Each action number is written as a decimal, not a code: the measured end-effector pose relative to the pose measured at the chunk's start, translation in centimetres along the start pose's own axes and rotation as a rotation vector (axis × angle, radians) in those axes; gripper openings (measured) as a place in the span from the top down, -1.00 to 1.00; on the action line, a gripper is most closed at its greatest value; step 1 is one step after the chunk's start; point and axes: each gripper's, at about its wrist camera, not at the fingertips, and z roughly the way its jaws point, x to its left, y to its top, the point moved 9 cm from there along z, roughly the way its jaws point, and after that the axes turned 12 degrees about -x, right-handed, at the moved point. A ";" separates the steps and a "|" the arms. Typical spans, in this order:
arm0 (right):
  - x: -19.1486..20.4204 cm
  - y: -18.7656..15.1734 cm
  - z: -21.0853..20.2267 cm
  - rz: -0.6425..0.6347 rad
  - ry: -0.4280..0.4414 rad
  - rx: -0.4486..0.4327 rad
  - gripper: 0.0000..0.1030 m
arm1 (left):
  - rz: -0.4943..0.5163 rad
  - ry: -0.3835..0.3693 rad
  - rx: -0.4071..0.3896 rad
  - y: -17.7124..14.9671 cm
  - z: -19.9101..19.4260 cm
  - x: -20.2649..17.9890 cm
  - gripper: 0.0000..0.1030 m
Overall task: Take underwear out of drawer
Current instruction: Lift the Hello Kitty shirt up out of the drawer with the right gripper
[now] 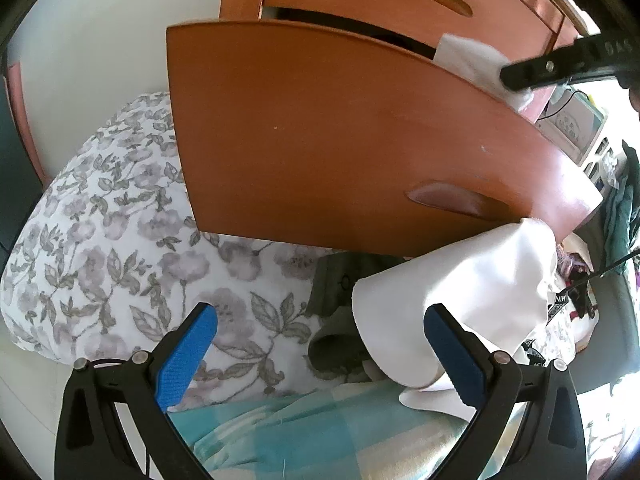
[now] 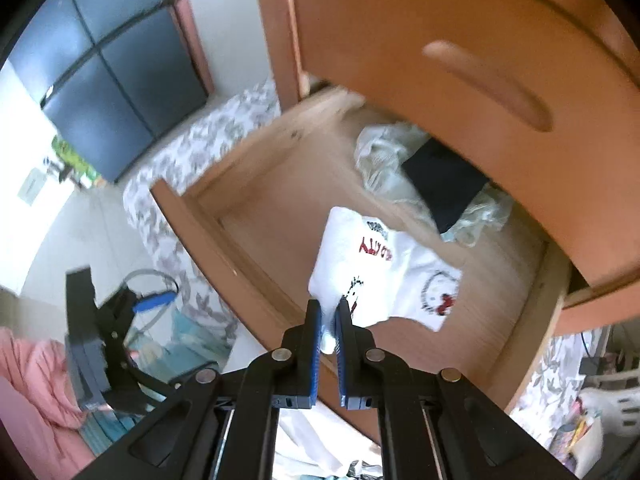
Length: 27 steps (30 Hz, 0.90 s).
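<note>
Right gripper clamped on white printed underwear, lifted above the open drawer; left gripper spread wide, empty.

Left to right in the right wrist view: dark cabinet at far left, floral bedding running beside the drawer's left wall, then the drawer's bare wooden floor with plenty of free room. The underwear hangs from its near corner, pinched between the blue pads, over the drawer's front edge; pale crumpled garment and a dark folded piece sit at the back right, partly under the closed upper drawer front overhanging. In the left wrist view the pulled-out drawer front fills the middle, a white cloth lies just past the right finger, untouched.
</note>
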 end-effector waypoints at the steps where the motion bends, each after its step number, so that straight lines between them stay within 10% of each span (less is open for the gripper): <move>1: -0.1 0.2 -0.7 0.017 -0.004 -0.026 0.86 | 0.004 0.002 -0.003 0.0 -0.1 -0.1 -0.99; 27: -1.1 0.3 -21.7 0.272 -0.054 -0.639 0.86 | 0.084 0.079 -0.043 0.3 -3.1 -1.2 -0.99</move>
